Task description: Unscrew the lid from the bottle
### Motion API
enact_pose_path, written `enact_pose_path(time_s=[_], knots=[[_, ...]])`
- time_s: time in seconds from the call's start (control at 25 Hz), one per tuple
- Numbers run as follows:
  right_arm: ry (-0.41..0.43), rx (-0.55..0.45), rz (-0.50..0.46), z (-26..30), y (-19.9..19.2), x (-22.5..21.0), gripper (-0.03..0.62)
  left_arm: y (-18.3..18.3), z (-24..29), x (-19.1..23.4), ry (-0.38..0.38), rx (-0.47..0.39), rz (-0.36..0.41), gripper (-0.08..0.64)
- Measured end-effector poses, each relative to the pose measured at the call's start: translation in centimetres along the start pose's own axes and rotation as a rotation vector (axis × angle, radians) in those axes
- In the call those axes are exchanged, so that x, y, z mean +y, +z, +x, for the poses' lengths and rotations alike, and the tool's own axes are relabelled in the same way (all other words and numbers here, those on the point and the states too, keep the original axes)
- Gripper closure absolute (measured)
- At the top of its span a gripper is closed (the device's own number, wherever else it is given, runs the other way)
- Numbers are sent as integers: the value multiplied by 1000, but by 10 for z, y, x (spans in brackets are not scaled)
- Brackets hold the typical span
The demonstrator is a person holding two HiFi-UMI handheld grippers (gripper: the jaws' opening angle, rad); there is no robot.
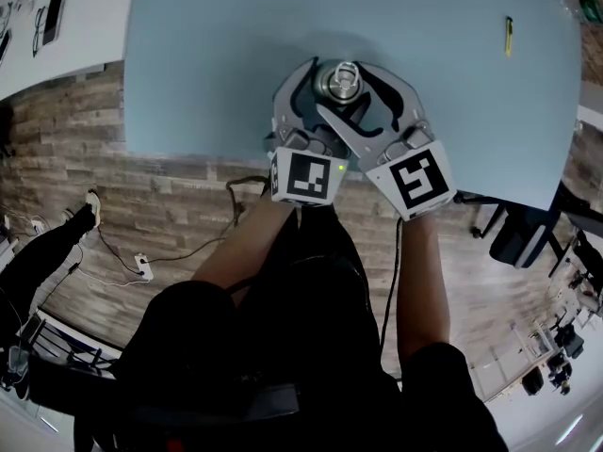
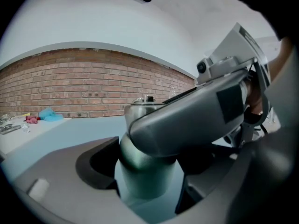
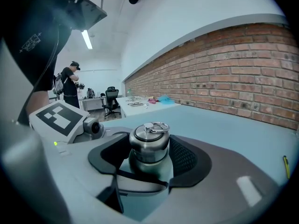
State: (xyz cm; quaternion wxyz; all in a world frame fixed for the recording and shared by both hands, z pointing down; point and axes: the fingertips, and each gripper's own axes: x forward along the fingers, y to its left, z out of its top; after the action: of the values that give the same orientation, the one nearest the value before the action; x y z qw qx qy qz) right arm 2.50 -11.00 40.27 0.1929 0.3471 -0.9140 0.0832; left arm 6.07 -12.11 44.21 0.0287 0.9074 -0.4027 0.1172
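Bottle (image 2: 145,164) stands upright near the front edge of the desk (image 1: 217,55), left hand-held gripper (image 2: 156,183) spread around its body to brace it, right hand-held gripper (image 3: 149,157) spread around the lid (image 3: 149,139) for twisting, neither visibly pressing yet.

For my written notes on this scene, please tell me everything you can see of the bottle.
The bottle looks like metal: a dull grey-green body and a shiny steel lid with a small ring on top. The lid is on. It stands upright on the pale blue table, near the person's edge. The left gripper brackets its body, the right gripper its lid; whether the pads press it I cannot tell.
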Motion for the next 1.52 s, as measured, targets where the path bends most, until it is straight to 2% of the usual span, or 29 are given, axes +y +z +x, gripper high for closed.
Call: enact_pose_path(time_s=[0.4,0.72,1.52], knots=[[11,-11,-18,-1,1,-2,333,3,1,0,-47,-12,17,198],[35,-14,-36,-3,2,-1,334,3,0,-2,-115,-14,32,196],[107,10,-88,-3,0,0,334,2,-1,-9,-415,-28,103,196]])
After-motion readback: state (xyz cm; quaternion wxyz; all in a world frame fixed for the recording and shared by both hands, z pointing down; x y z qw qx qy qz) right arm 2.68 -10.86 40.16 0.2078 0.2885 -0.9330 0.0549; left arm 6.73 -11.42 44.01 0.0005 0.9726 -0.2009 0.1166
